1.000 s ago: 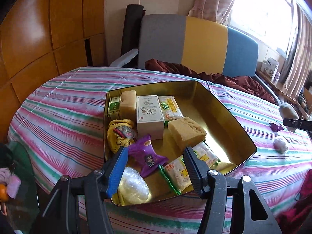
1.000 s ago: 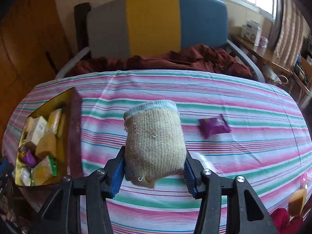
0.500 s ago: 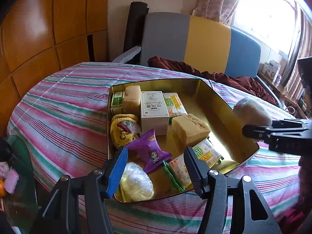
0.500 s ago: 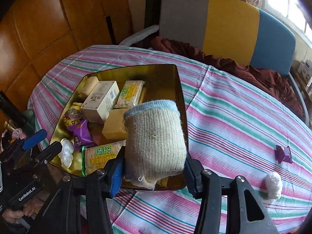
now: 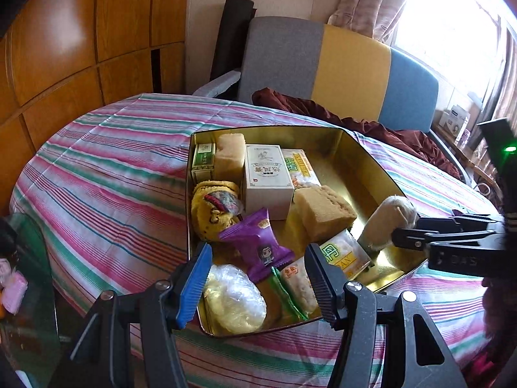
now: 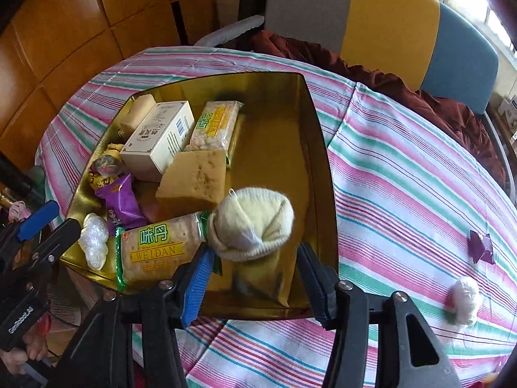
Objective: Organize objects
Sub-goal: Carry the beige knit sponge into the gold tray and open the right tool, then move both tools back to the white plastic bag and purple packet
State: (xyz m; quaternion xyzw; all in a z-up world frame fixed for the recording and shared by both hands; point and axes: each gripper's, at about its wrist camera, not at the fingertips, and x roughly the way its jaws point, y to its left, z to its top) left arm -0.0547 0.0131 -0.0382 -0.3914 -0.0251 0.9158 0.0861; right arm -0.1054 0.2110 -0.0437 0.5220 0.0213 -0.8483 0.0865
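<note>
A gold tin (image 5: 371,161) on the striped tablecloth holds several snacks: a white box (image 5: 268,174), a purple packet (image 5: 258,245), sponge cakes and cracker packs. My left gripper (image 5: 258,278) hovers open and empty over the tin's near edge. My right gripper (image 6: 255,278) is over the tin's (image 6: 274,148) near right corner, and its jaws are opening. A rolled cream sock (image 6: 252,223) lies tipped forward just beyond the fingertips, free of the pads, leaning on a WEIDAN cracker pack (image 6: 155,249). From the left wrist, the sock (image 5: 387,220) shows at the tin's right wall.
A purple candy (image 6: 481,245) and a white wrapped ball (image 6: 465,297) lie on the tablecloth right of the tin. A grey, yellow and blue chair (image 5: 339,64) with a maroon cloth (image 5: 323,110) stands behind the table. A glass side table (image 5: 19,291) sits at the left.
My right gripper carried the sock from over the bare tablecloth leftwards to above the tin. Its jaws widened and the sock tipped out into the tin. The left gripper stayed put.
</note>
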